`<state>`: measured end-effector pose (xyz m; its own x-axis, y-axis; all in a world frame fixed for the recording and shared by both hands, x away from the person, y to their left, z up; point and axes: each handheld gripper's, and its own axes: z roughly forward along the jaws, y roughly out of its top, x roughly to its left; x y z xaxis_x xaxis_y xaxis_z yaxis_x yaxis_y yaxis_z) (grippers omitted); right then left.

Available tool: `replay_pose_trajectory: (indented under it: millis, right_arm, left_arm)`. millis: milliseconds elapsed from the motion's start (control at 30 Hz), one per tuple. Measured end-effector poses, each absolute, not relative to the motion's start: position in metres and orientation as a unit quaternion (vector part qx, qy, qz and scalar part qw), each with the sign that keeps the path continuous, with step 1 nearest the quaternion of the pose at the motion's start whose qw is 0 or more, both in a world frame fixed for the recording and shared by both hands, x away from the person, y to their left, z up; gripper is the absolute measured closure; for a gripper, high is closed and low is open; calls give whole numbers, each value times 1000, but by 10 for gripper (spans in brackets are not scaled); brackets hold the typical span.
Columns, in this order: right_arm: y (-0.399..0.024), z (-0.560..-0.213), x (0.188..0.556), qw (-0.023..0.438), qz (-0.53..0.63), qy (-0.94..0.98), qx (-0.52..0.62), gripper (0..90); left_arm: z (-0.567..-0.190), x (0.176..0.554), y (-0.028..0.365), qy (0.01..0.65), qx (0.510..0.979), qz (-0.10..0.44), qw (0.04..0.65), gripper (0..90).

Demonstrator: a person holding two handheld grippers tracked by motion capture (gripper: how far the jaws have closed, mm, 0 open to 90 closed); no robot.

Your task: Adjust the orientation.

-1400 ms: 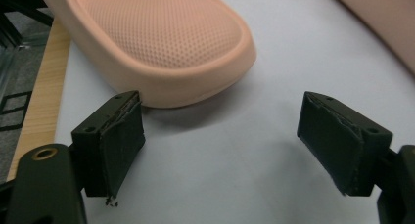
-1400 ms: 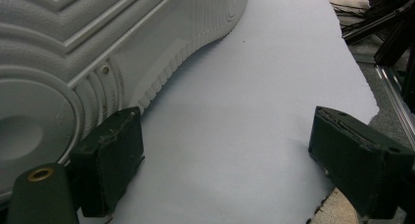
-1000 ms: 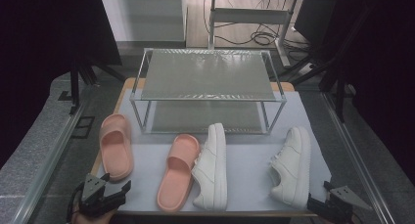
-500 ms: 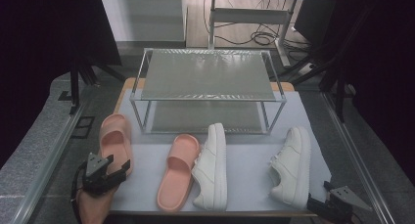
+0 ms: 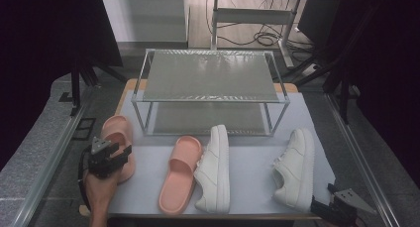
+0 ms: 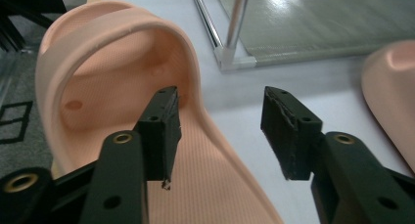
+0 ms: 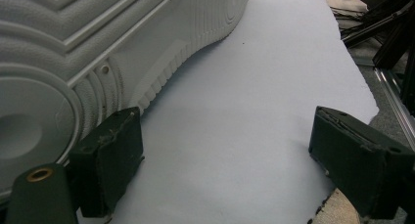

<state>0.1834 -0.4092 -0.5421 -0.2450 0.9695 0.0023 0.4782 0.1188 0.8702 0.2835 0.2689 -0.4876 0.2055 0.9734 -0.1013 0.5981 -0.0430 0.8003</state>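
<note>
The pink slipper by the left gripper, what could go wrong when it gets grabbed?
The left gripper has just been closing, with only the pink slipper's side edge between its jaws, so it might slip off or fold the soft rim. The shoe rack's leg stands close behind, so lifting the slipper could bump it.

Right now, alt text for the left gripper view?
The left tongs, jaws apart and just closing, straddle the right rim of a pink slide sandal, one jaw inside it, one over the white mat. A metal rack's corner post stands behind.
</note>
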Motion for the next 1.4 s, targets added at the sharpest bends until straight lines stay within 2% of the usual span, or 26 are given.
replay_pose_trajectory:
  millis: [467, 700, 933, 1200, 1400]
  right_arm:
    - [-409, -542, 183, 309, 399, 681, 531, 124]
    - [-409, -543, 183, 312, 402, 679, 529, 124]
    - [-409, -543, 183, 312, 403, 678, 530, 124]
    - [-409, -544, 183, 312, 403, 678, 530, 124]
    - [-409, -544, 183, 314, 403, 678, 529, 124]
  left_arm:
    - [-486, 325, 262, 606, 683, 266, 310, 668]
    - [-484, 334, 261, 621, 680, 252, 297, 754]
    - [-482, 330, 264, 629, 671, 262, 292, 839]
    - [-480, 315, 272, 622, 673, 268, 296, 847]
    - [-475, 297, 276, 609, 681, 251, 319, 847]
